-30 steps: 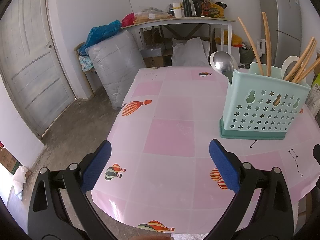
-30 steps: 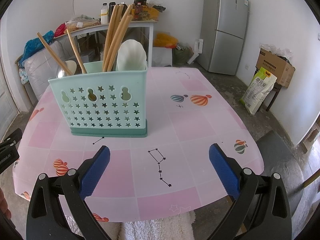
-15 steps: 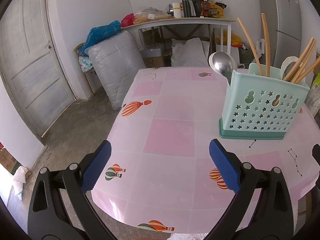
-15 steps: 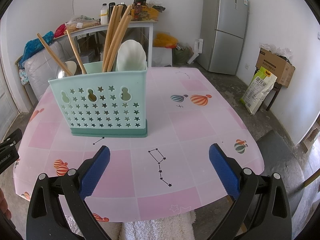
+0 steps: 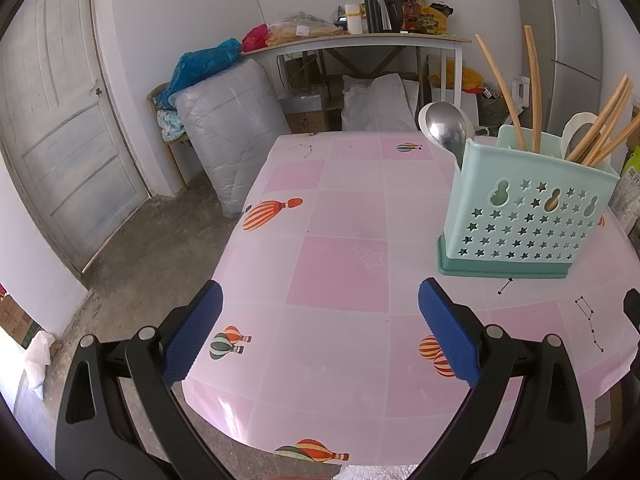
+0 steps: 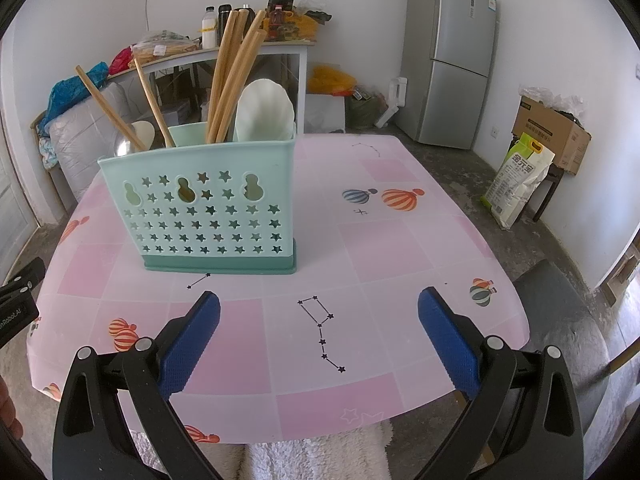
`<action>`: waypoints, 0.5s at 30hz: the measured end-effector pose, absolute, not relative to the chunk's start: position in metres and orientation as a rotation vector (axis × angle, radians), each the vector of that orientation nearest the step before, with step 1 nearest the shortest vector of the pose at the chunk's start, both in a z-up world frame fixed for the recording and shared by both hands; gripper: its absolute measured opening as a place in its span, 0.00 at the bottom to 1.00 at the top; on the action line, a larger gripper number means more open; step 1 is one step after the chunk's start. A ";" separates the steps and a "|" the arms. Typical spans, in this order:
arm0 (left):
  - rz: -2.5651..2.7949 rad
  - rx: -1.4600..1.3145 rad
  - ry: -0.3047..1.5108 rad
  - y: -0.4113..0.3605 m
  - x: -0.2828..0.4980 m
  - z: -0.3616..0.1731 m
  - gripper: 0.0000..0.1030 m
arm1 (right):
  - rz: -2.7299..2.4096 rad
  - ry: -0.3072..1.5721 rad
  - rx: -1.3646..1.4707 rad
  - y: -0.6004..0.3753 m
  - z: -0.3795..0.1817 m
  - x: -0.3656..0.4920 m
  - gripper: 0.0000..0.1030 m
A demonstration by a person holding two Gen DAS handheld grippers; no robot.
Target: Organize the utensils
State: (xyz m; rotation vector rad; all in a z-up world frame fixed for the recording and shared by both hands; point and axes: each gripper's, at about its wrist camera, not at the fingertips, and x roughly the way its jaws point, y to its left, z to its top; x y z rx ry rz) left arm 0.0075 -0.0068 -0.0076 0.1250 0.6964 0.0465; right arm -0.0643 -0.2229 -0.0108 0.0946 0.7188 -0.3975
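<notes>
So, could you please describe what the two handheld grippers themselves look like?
The left gripper and right gripper look identical: two black plastic fingers with triangular cut-outs and silver rivet-like pins, each tipped with a blue, finely textured rectangular pad. In the right view, the left gripper's black body bears white lettering, partly cut off. No cables or sleeves show.

Lower parts of the wooden chopsticks (image 6: pixel 234 80), the white ceramic spoon (image 6: pixel 264 110) and the shiny metal spoon (image 5: pixel 446 128) are hidden inside the mint-green star-perforated plastic utensil holder (image 6: pixel 200 208); which compartment each sits in can't be told. Left gripper, a black body (image 6: pixel 18 304) at the left edge of the right wrist view, is cut off. Bottle labels on the white side table (image 5: pixel 360 38), upper centre, too small to read.
</notes>
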 end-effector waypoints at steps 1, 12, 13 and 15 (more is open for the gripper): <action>0.046 0.125 0.697 -0.007 0.007 -0.008 0.92 | -0.397 0.719 0.094 -0.223 -0.011 -0.064 0.94; 0.046 0.122 0.702 -0.006 0.006 -0.011 0.92 | -0.396 0.719 0.096 -0.223 -0.011 -0.064 0.94; 0.046 0.122 0.703 -0.006 0.006 -0.012 0.92 | -0.395 0.719 0.096 -0.223 -0.011 -0.064 0.94; 0.046 0.122 0.703 -0.006 0.006 -0.012 0.92 | -0.396 0.719 0.095 -0.223 -0.011 -0.064 0.94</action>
